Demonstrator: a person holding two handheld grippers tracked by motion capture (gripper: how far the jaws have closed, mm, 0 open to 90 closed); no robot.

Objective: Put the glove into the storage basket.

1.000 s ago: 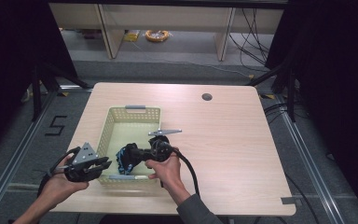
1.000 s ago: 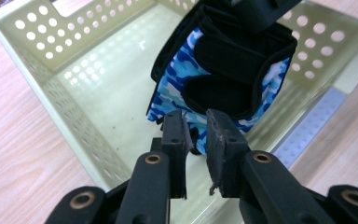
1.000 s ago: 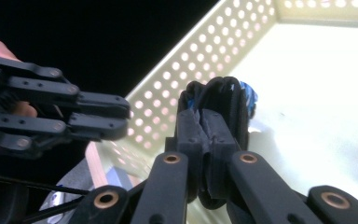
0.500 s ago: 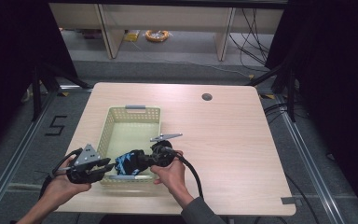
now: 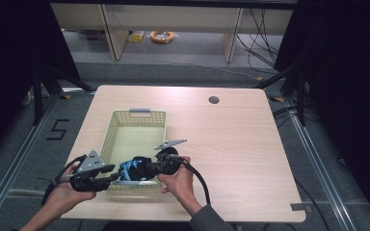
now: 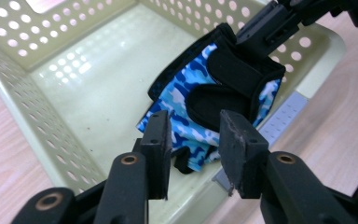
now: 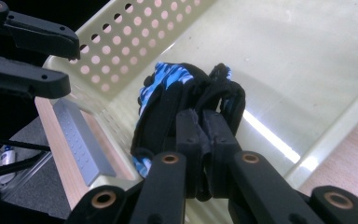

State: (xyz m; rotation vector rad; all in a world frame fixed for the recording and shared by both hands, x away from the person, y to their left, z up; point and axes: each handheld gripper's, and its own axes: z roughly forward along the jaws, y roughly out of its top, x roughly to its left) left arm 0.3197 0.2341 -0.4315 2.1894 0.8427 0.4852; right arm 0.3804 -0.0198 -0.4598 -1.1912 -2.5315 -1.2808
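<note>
Blue camo glove [image 5: 134, 168] with black straps sits low centre of the high view, over the near end of the pale yellow basket [image 5: 125, 137]. We pinch it tight in our right gripper [image 7: 204, 140]. Our left gripper [image 6: 193, 140], lower left, has just been opening; jaws parted, nothing pressed between them.

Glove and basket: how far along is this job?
Done: the glove is already over the basket, at its near end. In hand: the right gripper is shut on the glove's black cuff; the left gripper has just been opening, nothing pressed between its jaws. Left: the right gripper probably has to let go so the glove rests in the basket.
</note>
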